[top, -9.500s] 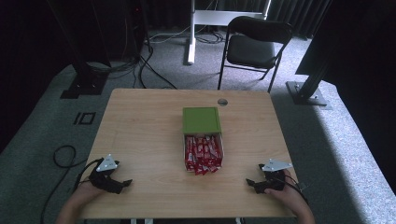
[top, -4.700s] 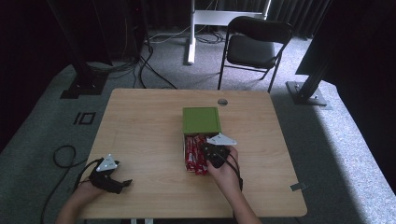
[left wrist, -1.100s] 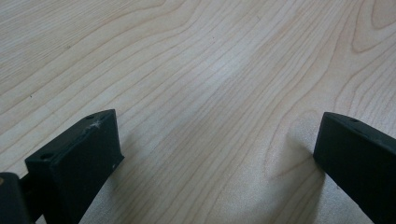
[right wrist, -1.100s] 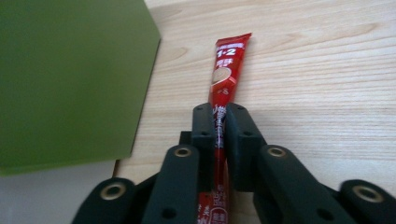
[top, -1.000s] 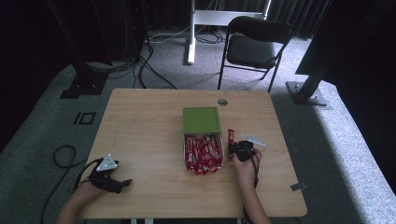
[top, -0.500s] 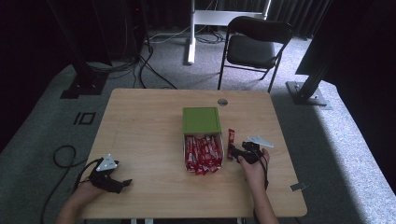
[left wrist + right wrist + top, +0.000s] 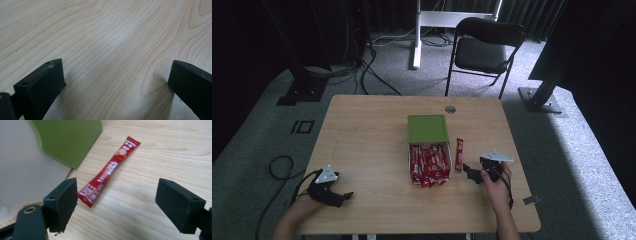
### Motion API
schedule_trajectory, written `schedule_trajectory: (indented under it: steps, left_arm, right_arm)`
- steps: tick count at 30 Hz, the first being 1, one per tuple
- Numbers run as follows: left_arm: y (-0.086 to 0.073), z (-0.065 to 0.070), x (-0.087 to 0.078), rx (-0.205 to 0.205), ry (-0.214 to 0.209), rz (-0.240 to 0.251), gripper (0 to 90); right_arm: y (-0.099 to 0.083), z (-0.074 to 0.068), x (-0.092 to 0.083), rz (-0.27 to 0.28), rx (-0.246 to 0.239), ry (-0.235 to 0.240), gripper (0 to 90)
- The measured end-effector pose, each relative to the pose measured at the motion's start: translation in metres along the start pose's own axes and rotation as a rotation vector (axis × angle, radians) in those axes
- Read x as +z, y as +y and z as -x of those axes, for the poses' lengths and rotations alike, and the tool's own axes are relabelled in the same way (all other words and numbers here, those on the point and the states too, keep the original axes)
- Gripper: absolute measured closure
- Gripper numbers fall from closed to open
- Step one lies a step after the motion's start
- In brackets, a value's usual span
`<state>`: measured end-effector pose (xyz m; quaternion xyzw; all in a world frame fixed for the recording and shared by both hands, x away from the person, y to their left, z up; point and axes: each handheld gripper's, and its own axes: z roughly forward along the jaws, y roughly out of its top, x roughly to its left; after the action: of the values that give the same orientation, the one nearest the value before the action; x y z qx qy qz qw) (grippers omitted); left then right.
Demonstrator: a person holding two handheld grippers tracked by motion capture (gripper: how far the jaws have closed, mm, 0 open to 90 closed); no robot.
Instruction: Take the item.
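Right gripper (image 7: 473, 173) had just been opening, jaws empty, red sachet (image 7: 108, 171) lying released right of the green box (image 7: 427, 129).

left black two-jaw gripper (image 7: 343, 196): jaws wide apart, low over the tabletop, held in the person's left hand (image 7: 307, 202) | right black two-jaw gripper (image 7: 468, 171): jaws just opened wide, nothing between them, right hand (image 7: 495, 180) gripping its body
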<state>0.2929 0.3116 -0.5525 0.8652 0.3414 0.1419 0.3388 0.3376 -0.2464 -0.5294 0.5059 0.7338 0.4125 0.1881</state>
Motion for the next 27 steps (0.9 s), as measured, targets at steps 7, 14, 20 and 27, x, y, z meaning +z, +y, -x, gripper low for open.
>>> schedule_trajectory:
  steps: [7, 14, 20, 27]
  left_arm:
    - [0.000, 0.000, 0.000, 0.000, 0.000, 0.000, 1.5]
    - [0.000, 0.000, 0.000, 0.000, 0.000, 0.000, 1.6]
    - [0.000, 0.000, 0.000, 0.000, 0.000, 0.000, 1.6]
    - [0.000, 0.000, 0.000, 0.001, 0.000, -0.001, 1.5]
  right_arm:
    - [-0.008, 0.014, -0.009, -0.014, -0.035, -0.009, 18.1]
    - [-0.016, 0.015, -0.016, -0.029, -0.135, 0.078, 18.0]
    - [-0.022, 0.019, -0.023, -0.014, -0.202, 0.161, 17.9]
    - [-0.032, 0.022, -0.028, -0.044, -0.272, 0.284, 14.7]
